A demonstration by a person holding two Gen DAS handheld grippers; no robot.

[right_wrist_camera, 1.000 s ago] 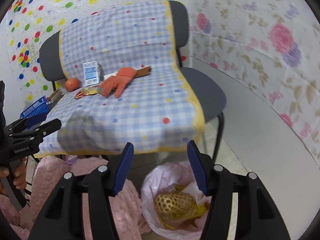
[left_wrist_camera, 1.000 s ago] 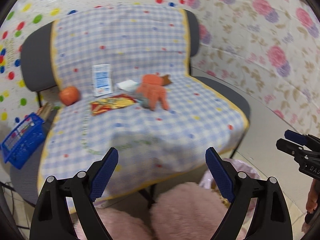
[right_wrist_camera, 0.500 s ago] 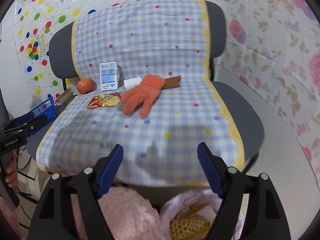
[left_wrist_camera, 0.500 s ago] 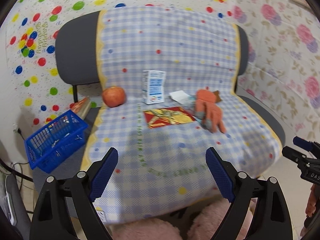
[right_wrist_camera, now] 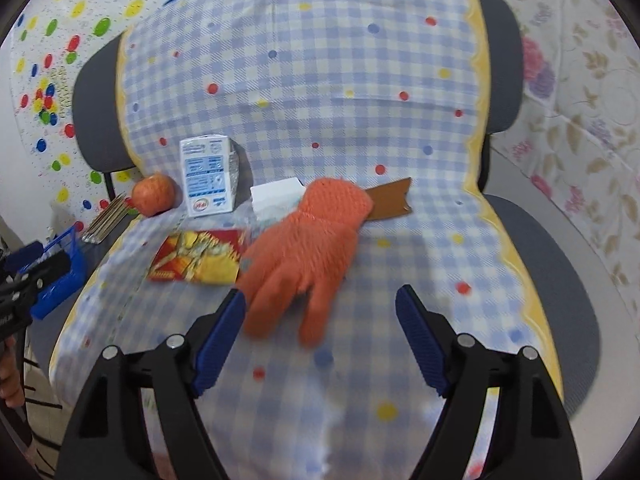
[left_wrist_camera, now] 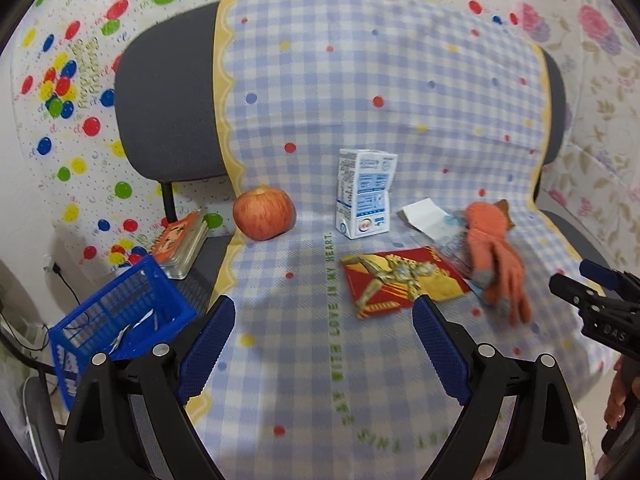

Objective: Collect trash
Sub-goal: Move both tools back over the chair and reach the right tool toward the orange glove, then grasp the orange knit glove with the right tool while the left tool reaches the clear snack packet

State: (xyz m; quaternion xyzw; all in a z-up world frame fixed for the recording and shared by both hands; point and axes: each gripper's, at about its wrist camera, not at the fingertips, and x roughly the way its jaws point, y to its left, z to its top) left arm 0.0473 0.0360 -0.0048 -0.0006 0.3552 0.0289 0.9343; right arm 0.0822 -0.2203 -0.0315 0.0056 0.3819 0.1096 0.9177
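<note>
A chair seat under a blue checked cloth (left_wrist_camera: 304,320) holds a white milk carton (left_wrist_camera: 365,198), a red and yellow snack wrapper (left_wrist_camera: 400,284), a white paper scrap (left_wrist_camera: 422,216), an orange glove (left_wrist_camera: 496,256) and an apple (left_wrist_camera: 263,213). My left gripper (left_wrist_camera: 322,344) is open and empty, above the seat's front, short of the wrapper. My right gripper (right_wrist_camera: 320,328) is open and empty, just in front of the glove (right_wrist_camera: 308,248), with the wrapper (right_wrist_camera: 196,256) and the carton (right_wrist_camera: 209,176) further left.
A blue plastic basket (left_wrist_camera: 116,320) and a stack of books (left_wrist_camera: 182,244) lie on a grey seat left of the cloth. A brown strip (right_wrist_camera: 390,200) lies behind the glove. Spotted and flowered sheets line the walls.
Both grippers have risen from above the pink trash bag and pink fluffy things on the floor and moved in over the seat. The chair's objects look much closer. Both stayed open.
</note>
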